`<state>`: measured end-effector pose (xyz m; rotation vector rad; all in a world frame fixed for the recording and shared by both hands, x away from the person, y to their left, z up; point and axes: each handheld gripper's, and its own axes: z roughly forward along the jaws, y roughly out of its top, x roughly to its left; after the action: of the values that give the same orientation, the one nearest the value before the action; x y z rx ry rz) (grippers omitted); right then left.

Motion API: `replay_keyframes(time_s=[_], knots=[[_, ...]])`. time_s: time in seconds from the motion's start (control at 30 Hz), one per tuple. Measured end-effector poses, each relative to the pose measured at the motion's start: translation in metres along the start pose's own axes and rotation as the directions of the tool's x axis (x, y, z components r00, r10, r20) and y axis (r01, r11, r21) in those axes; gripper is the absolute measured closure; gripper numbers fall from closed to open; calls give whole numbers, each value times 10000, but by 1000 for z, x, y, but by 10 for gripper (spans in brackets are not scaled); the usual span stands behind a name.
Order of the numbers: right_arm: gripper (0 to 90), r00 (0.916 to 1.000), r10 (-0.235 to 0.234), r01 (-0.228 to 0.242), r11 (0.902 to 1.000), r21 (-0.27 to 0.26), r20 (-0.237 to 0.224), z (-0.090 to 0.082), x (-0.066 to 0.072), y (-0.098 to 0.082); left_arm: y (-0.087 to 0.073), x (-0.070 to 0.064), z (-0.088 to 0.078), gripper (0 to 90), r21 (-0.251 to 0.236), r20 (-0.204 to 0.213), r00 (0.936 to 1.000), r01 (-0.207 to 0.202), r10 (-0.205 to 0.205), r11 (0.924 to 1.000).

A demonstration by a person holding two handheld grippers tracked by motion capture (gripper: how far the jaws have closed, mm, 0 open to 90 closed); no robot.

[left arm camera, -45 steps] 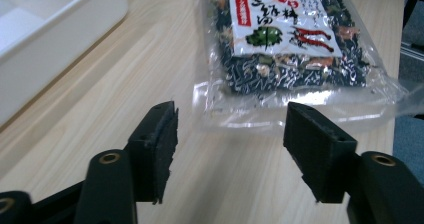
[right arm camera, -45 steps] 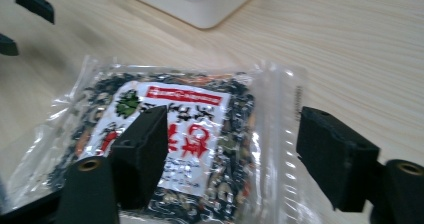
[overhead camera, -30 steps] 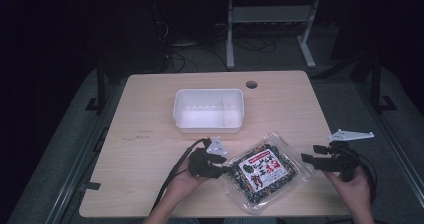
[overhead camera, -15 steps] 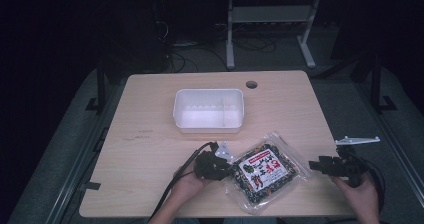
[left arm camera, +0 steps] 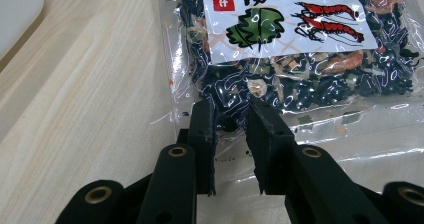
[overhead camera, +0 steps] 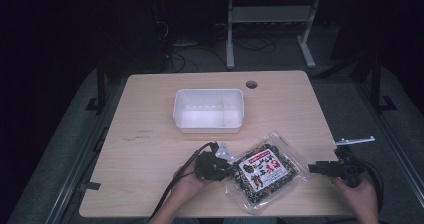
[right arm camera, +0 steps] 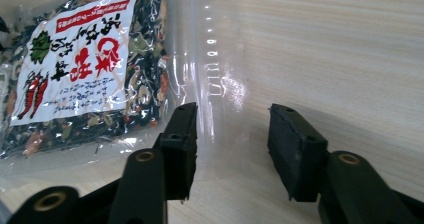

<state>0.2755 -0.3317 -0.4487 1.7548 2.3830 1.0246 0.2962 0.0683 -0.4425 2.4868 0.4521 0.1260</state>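
Pinching the packet (left arm camera: 300, 59), the left tool (left arm camera: 230, 119) hides its edge.

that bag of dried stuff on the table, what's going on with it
A person works at a wooden table with a hand-held gripper in each hand. The left hand-held gripper is shut on the near edge of the clear bag of dried mix. The right hand-held gripper has just been closing, its jaws either side of the bag's clear end strip without pinching it yet. A white tub sits beyond.
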Motion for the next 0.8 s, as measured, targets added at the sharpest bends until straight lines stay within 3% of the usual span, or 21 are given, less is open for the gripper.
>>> replay_keyframes(time_s=[0.13,0.37,0.47,0.63,0.8], knots=[[595,9993,42,-36,9998,175,-365,3,0,0,0,0,0,722,-7,10,10000,23,-23,10000],[689,9986,-29,46,9995,316,-531,8,3,1,0,0,0,719,5,19,10000,-6,6,10000],[795,9988,-179,191,9994,279,-447,7,6,3,0,1,0,715,-29,114,9999,97,-97,9999],[886,9975,-273,275,9996,17,-648,2,5,4,0,2,1,712,-50,153,9997,166,-166,9998],[894,9970,-367,353,9991,-218,-681,-2,5,4,2,3,1,668,-49,224,9996,166,-165,9999]])
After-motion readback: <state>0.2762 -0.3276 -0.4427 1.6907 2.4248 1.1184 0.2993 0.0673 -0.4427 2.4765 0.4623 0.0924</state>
